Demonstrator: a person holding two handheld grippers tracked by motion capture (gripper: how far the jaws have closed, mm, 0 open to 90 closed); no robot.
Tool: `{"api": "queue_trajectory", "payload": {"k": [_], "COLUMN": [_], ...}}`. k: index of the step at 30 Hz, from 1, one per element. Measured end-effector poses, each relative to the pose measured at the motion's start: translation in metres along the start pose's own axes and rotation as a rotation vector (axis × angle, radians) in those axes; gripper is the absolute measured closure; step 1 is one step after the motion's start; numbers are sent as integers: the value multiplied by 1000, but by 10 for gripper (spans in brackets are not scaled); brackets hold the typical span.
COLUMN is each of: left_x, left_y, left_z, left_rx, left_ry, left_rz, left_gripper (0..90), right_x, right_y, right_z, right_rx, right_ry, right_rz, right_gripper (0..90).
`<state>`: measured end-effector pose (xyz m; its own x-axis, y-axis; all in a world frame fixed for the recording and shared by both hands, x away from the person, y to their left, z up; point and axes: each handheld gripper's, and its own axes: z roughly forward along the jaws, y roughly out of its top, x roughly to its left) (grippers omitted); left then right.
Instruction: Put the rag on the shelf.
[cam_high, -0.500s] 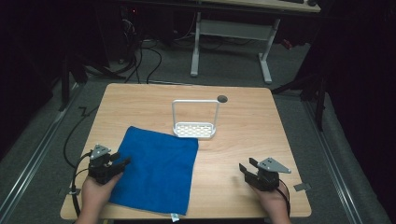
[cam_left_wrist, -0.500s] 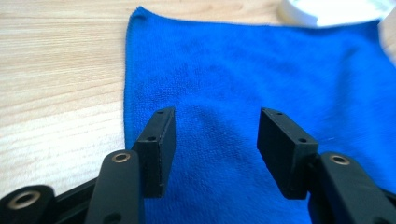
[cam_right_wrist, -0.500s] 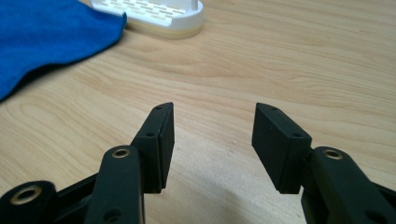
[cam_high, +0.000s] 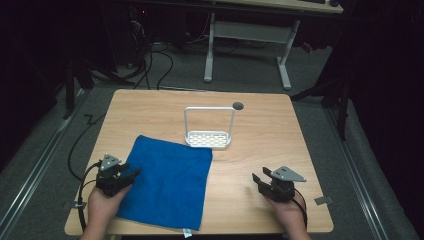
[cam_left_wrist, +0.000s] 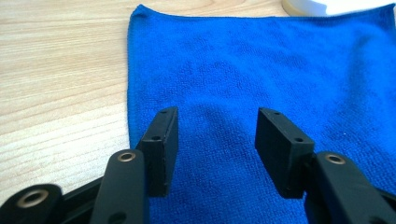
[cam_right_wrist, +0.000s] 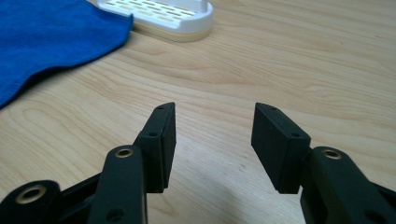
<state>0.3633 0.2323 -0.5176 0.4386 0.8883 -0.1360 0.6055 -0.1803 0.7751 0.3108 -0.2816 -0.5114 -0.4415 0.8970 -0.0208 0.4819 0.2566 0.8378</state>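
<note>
A blue cloth (cam_high: 167, 182) lies flat on the left half of the wooden table (cam_high: 280, 135). A white perforated rack (cam_high: 209, 137) with a tall wire handle stands behind the cloth's far right corner. My left gripper (cam_high: 131, 172) is open at the cloth's left edge, its jaws low over the blue cloth (cam_left_wrist: 261, 79). My right gripper (cam_high: 259, 180) is open over bare wood near the front right, empty. In the right gripper view the cloth (cam_right_wrist: 51, 32) and the rack (cam_right_wrist: 161, 11) lie ahead to the left.
A small dark round hole (cam_high: 238, 105) sits in the tabletop behind the rack. A white desk frame (cam_high: 247, 35) and cables stand on the floor beyond the table. Bare wood stretches right of the cloth.
The left gripper has edged slightly onto the cloth's left edge. The right gripper has hardly moved.
</note>
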Motion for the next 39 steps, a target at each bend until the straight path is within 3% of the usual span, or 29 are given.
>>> {"api": "queue_trajectory", "payload": {"k": [2, 7, 14, 15, 17, 19, 29, 32, 39], "left_x": [1, 2, 7, 9, 8, 7, 1, -1, -3], "left_y": [0, -2, -7, -11, -14, -17, -28, -31, -34], "left_z": [0, -4, -11, -13, -14, -17, -21, -22, -25], "left_rx": [1, 3, 36, 54, 66, 83, 123, 111, 106], "left_ry": [-1, -13, -23, -28, -23, -18, -6, 0, 5], "left_rz": [1, 6, -2, -2, 8, 23, 60, 68, 70], "left_gripper": [517, 606, 749, 788, 819, 851, 900, 900, 900], "right_x": [2, 17, 36, 46, 50, 64, 106, 118, 133], "right_y": [1, 6, 19, 23, 24, 29, 42, 46, 45], "right_z": [0, 6, 14, 20, 22, 29, 53, 61, 75], "right_rx": [-2, -1, -8, -10, -11, -16, 34, 51, 113], "right_ry": [6, 53, 132, 156, 165, 205, 317, 335, 375], "right_rz": [-8, -50, -65, -98, -105, -125, -229, -278, -313], "right_gripper": [523, 660, 770, 803, 818, 893, 900, 900, 900]}}
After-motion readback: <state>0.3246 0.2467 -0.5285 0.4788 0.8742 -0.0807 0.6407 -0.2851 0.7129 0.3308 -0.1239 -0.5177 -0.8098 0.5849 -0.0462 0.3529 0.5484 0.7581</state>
